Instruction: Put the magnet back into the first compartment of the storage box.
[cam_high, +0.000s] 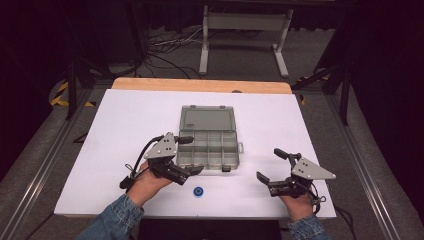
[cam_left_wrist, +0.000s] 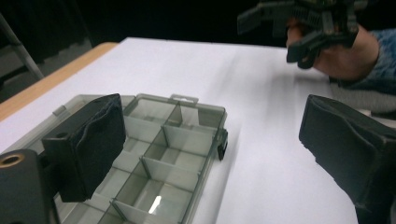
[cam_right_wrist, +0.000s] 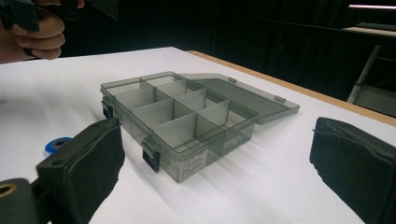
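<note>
A clear grey compartment box (cam_high: 215, 150) lies open at the middle of the white table (cam_high: 125, 125), its lid (cam_high: 207, 119) folded flat toward the far side. The compartments that I can see hold nothing. My left gripper (cam_high: 191, 155) hovers over the box's near left corner, open; in the left gripper view its pads (cam_left_wrist: 88, 144) stand wide apart with the box (cam_left_wrist: 173, 154) beyond them. My right gripper (cam_high: 271, 165) is open to the right of the box, clear of it, with the box (cam_right_wrist: 177, 116) ahead of it. A small blue ring (cam_high: 199, 191) lies on the table between the hands.
The table's wooden far edge (cam_high: 200, 85) lies beyond the box. A white metal stand (cam_high: 245, 30) and cables are on the floor behind. In the right gripper view the blue ring (cam_right_wrist: 56, 143) sits just left of the box's latches.
</note>
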